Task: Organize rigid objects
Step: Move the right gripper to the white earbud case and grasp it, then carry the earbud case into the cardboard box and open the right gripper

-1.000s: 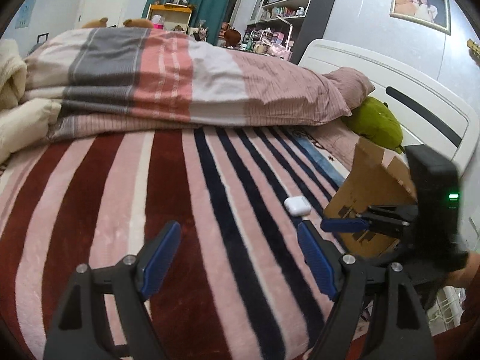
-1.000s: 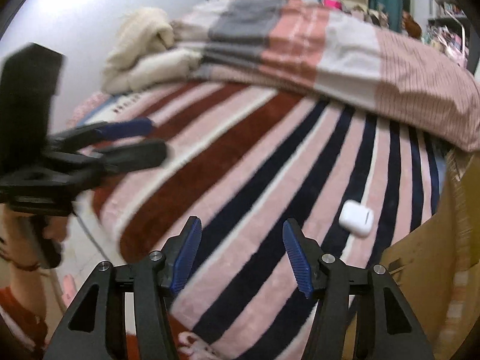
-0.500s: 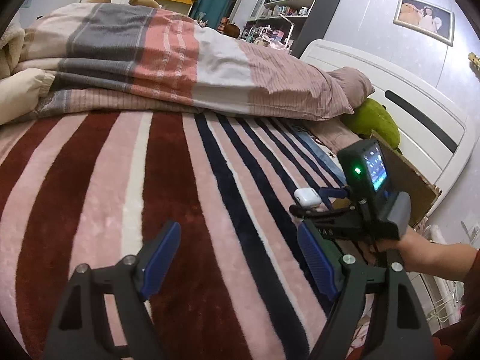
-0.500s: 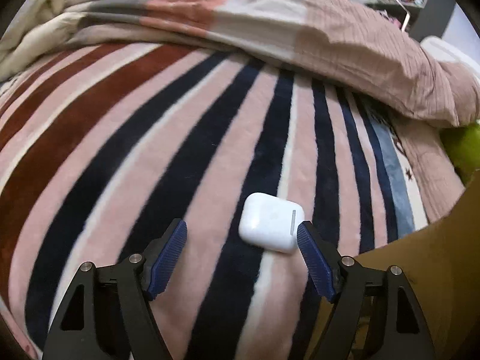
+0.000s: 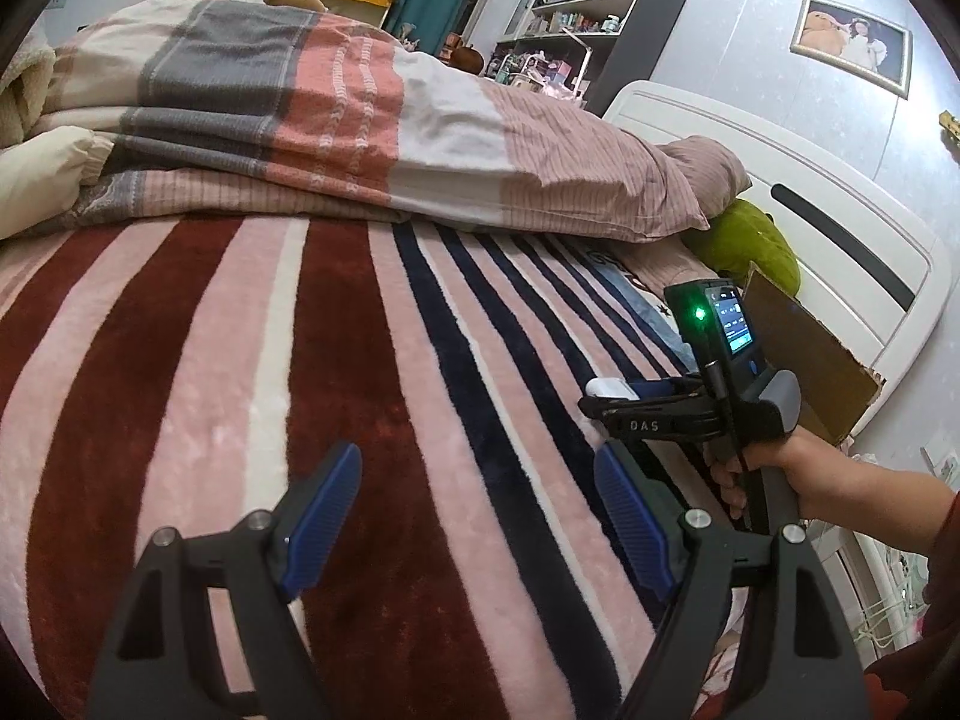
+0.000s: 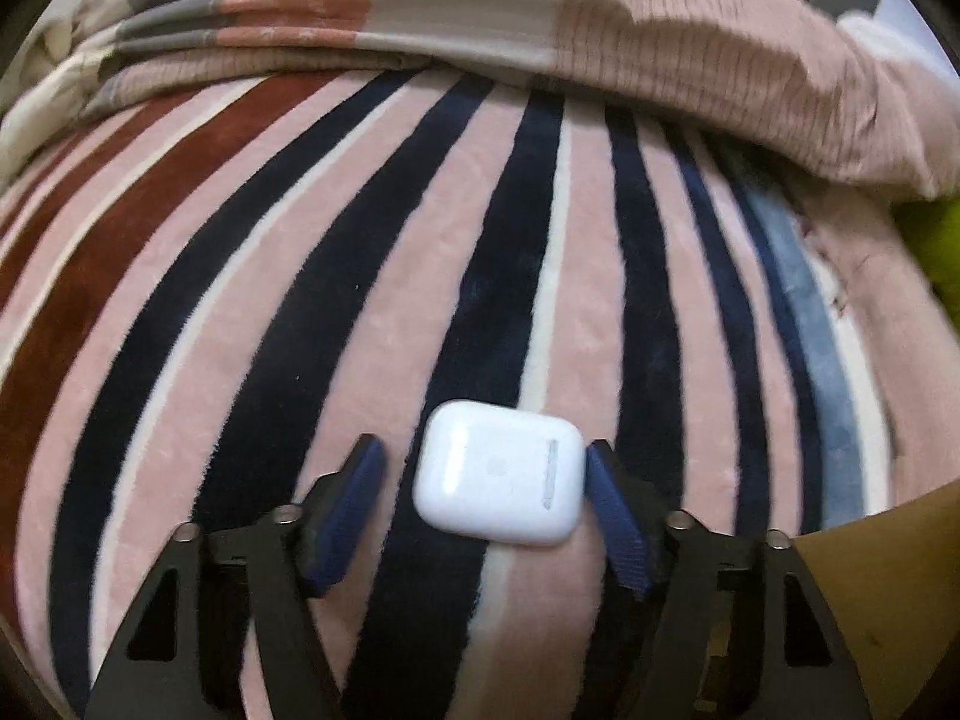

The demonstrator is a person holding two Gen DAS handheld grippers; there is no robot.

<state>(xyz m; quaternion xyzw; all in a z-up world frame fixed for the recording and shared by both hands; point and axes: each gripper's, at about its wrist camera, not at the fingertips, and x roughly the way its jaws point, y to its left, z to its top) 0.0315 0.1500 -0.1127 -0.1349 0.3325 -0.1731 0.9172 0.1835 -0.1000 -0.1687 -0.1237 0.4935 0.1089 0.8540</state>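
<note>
A white earbud case (image 6: 501, 471) lies flat on the striped blanket (image 6: 372, 276). My right gripper (image 6: 483, 465) is open, low over the bed, with the case between its blue pads; the right pad (image 6: 606, 495) is at the case's edge, the left pad (image 6: 354, 504) stands a little apart. In the left wrist view the right gripper (image 5: 606, 399) shows from the side with the case (image 5: 607, 387) between its fingers. My left gripper (image 5: 480, 519) is open and empty above the blanket, left of and behind the right one.
A cardboard box (image 5: 807, 354) stands at the right edge of the bed, also at the lower right of the right wrist view (image 6: 882, 594). A folded quilt (image 5: 336, 120) lies across the far side. A green plush (image 5: 747, 240) and white headboard (image 5: 828, 222) are at the right.
My right gripper has moved forward and down, so the earbud case now sits between its pads. The left gripper has barely moved.
</note>
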